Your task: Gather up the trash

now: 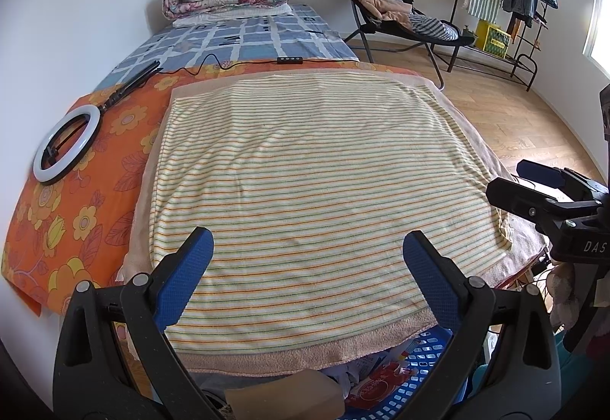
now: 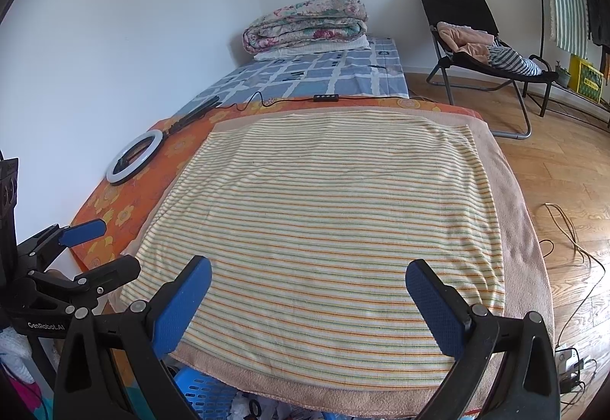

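Trash (image 1: 377, 382) sat in the blue basket (image 1: 427, 347) at bottom centre of the frame, under the bed edge: paper and wrappers, likely light, crumply, best pinched at a loose edge. Striped towel (image 1: 305, 183) bare of trash. Left gripper (image 1: 308, 253) and right gripper (image 2: 308, 279) both spread apart, holding nothing.
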{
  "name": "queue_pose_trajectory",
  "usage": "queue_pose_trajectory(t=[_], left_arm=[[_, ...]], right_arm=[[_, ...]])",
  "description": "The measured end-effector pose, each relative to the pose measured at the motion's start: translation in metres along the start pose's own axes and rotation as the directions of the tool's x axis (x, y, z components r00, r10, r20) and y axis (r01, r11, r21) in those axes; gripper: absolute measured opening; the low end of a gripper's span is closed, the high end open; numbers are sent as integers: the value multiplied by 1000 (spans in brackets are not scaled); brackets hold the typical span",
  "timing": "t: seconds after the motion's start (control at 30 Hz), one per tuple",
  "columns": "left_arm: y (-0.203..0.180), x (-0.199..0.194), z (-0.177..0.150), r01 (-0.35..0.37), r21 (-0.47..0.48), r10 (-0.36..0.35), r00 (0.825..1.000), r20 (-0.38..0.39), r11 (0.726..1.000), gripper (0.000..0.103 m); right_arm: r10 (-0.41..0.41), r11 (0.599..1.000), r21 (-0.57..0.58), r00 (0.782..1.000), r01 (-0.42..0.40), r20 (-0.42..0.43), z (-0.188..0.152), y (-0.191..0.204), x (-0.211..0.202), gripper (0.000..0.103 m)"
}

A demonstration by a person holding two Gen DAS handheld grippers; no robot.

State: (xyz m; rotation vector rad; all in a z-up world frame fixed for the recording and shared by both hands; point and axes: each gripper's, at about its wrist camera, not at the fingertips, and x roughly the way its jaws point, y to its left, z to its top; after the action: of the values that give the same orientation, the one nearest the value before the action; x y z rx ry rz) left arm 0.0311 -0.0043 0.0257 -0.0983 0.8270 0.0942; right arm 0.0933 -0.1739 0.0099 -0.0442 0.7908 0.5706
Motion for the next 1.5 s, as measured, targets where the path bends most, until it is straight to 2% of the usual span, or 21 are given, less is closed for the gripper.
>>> queue_pose_trajectory(t=[1.3, 1.5], left_arm=[[1, 2, -6, -14, -3, 14, 1000, -10, 1000, 101], [0, 0, -6, -29, 10, 29, 1000, 10, 1000, 101]], right_arm=[[2, 1000, 21, 1000, -1, -21, -7, 7, 5, 103], [0, 1000, 29, 1000, 0, -25, -7, 7, 6, 103]])
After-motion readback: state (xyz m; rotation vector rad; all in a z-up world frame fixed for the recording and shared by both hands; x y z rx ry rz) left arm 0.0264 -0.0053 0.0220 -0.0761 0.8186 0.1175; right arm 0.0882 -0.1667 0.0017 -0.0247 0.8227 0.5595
